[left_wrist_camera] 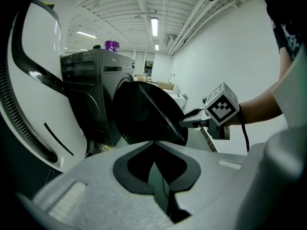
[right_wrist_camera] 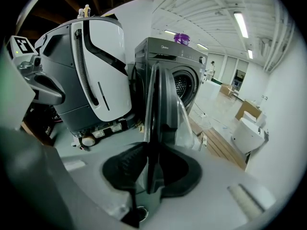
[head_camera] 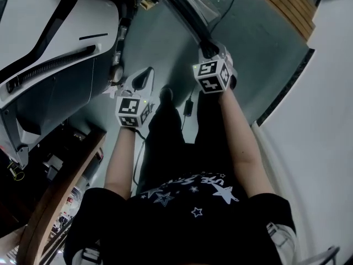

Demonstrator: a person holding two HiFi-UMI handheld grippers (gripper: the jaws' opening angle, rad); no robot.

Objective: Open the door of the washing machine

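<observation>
Dark grey steel forms the washing machine (right_wrist_camera: 165,56), whose round door (right_wrist_camera: 156,99) stands swung well out from the drum opening. In the right gripper view the door is seen edge-on, its rim rising straight up between the jaws. The right gripper (right_wrist_camera: 150,150) is pinching that rim, a pad pressed to each face. The left gripper (left_wrist_camera: 153,144) has its jaws pressed together at the tips with nothing between them. In the head view it hangs apart from the door, to the left of the right gripper.

On the left, a white machine (head_camera: 49,43) with black stripes stands just beside the washing machine. Its curved side lies near the left gripper, so that side is tight. On the right, the grey-green floor (head_camera: 165,43) runs open from the door's free edge to the white wall (head_camera: 331,120). Wooden boards (head_camera: 287,4) lie along the foot of that wall, well apart from the door. In the head view the person's legs stand on the floor below the two grippers.

By count there are one washing machine, one door, two grippers and one white machine. One purple container (right_wrist_camera: 181,37) sits on top of the washing machine.
</observation>
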